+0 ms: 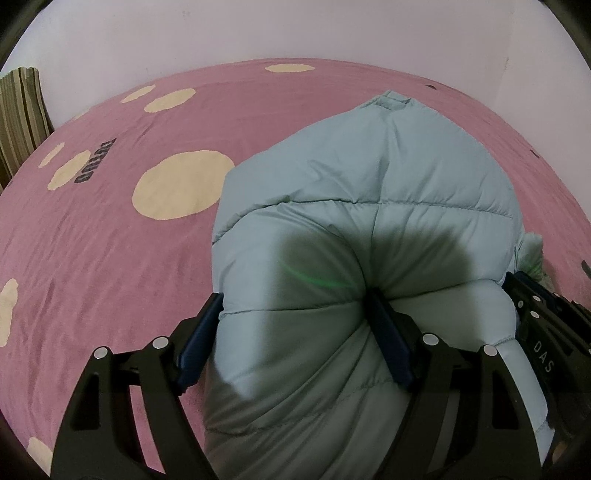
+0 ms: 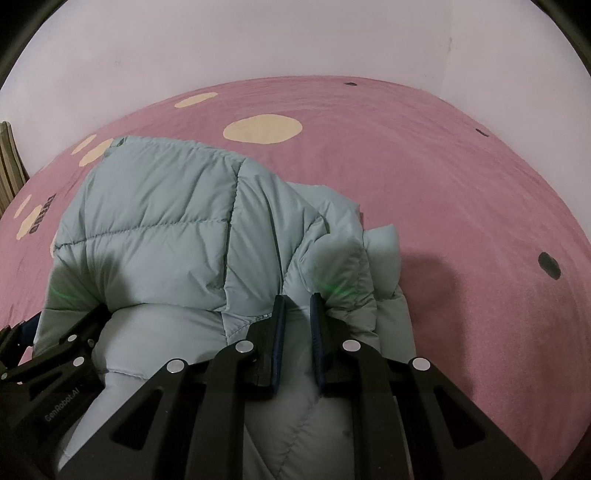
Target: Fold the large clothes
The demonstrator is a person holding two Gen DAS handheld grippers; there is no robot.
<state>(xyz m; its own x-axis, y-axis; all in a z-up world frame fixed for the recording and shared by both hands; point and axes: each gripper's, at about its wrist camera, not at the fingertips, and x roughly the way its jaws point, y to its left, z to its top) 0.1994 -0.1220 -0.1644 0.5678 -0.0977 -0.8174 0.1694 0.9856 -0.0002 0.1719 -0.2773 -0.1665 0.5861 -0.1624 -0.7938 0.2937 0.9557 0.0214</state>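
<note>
A pale blue-green quilted puffer jacket (image 1: 369, 177) lies bunched on a pink bed sheet (image 1: 110, 240). My left gripper (image 1: 295, 306) has its jaws wide apart, with a thick puffy fold of the jacket between them; the pads press into its sides. In the right wrist view the jacket (image 2: 159, 221) fills the left and middle. My right gripper (image 2: 297, 299) has its jaws close together, pinching a fold of the jacket. The other gripper shows at the left edge of the right wrist view (image 2: 48, 354) and at the right edge of the left wrist view (image 1: 543, 332).
The pink sheet (image 2: 443, 184) has cream spots (image 1: 181, 184) and small dark dots (image 2: 549, 266). A pale wall (image 1: 258, 29) runs behind the bed. A striped cushion (image 1: 18, 114) stands at the far left.
</note>
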